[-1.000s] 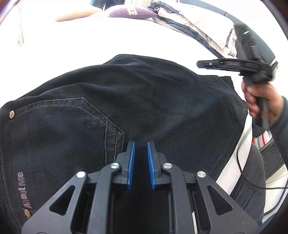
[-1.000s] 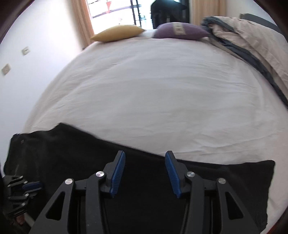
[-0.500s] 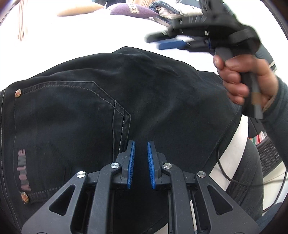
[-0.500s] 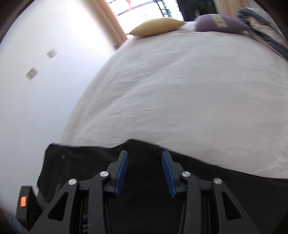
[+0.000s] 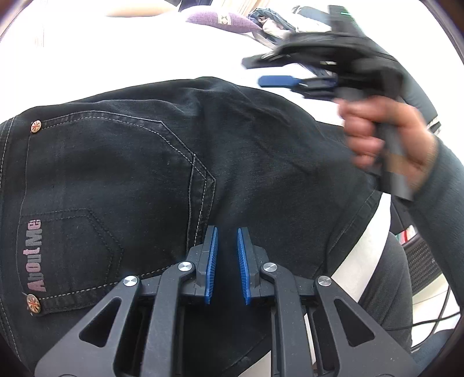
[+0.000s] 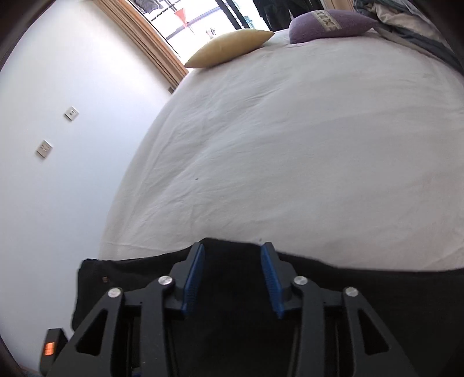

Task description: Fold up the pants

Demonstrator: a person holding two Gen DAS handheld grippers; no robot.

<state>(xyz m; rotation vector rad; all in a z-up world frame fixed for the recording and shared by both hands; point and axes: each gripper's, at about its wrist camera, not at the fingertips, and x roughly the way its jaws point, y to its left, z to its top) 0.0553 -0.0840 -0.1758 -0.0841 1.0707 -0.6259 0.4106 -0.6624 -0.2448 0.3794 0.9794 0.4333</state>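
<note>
Black jeans (image 5: 162, 162) lie folded on the white bed, back pocket with "AboutMe" lettering at the left. They show as a dark band in the right wrist view (image 6: 232, 290). My left gripper (image 5: 226, 232) hovers over the jeans near the pocket seam, fingers a little apart, holding nothing. My right gripper (image 6: 230, 246) is open and empty above the far edge of the jeans. It also shows in the left wrist view (image 5: 255, 72), held in a hand above the jeans' right part.
The white bed sheet (image 6: 290, 130) stretches beyond the jeans. A yellow pillow (image 6: 229, 47) and a purple pillow (image 6: 327, 24) lie at the head. A bedding pile (image 5: 278, 20) sits at the far right. A white wall (image 6: 58, 145) runs along the left.
My right gripper has swung left across the jeans toward their far edge. My left gripper has shifted slightly, bringing the back pocket closer into view.
</note>
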